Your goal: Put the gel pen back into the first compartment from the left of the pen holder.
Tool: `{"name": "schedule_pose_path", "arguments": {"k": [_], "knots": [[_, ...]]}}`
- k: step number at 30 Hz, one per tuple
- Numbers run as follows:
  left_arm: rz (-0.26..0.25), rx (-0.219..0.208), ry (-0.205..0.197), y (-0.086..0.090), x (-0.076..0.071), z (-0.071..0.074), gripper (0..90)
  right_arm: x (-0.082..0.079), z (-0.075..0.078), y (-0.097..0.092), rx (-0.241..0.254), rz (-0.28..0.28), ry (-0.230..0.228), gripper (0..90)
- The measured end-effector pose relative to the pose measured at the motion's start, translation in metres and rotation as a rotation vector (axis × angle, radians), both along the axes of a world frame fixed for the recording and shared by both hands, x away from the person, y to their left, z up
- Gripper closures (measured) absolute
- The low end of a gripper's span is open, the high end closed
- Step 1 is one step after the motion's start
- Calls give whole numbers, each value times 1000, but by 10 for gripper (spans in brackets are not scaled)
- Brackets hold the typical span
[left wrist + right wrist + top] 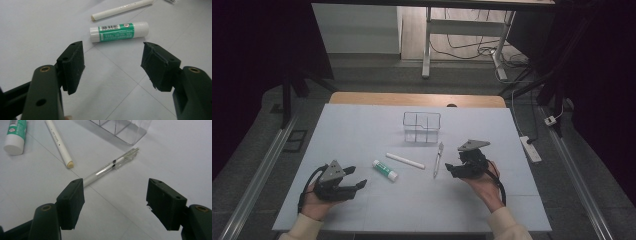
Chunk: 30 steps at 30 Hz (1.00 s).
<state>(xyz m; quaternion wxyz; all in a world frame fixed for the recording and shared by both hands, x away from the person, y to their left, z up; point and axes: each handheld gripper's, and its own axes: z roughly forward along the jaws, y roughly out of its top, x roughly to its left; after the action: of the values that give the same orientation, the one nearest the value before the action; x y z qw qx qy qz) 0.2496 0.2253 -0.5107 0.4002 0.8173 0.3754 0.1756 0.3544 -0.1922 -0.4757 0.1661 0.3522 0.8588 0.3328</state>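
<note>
1. Left claw (359, 184) sits low at the near left of the white surface (362, 130), jaws spread wide, nothing between them.
2. Glue stick (119, 31), white with a green label, lies flat just ahead of the left claw, apart from both jaws.
3. White paper-wrapped stick (405, 161) lies flat beyond the glue stick, near it, not touching.
4. Right claw (449, 167) is at the near right, jaws spread, empty.
5. Clear pen (110, 166) lies flat ahead of the right claw, tip end toward the clear organizer (422, 127); its near end passes behind the claw's left jaw in the right gripper view, contact can't tell.
6. Organizer stands upright at centre back, well apart from both claws.
</note>
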Motion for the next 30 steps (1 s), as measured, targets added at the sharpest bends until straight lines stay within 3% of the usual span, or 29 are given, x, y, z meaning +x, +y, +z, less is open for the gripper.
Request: {"name": "schedule_pose_path", "arguments": {"k": [11,24,30], "knots": [[3,17,-5,-3,2,-1,343,13,-1,31,-28,-80,61,330],[22,15,0,0,3,-3,340,23,-22,53,-78,-120,119,345],[21,13,-35,0,1,-2,340,27,-28,62,-108,-156,118,368]]}}
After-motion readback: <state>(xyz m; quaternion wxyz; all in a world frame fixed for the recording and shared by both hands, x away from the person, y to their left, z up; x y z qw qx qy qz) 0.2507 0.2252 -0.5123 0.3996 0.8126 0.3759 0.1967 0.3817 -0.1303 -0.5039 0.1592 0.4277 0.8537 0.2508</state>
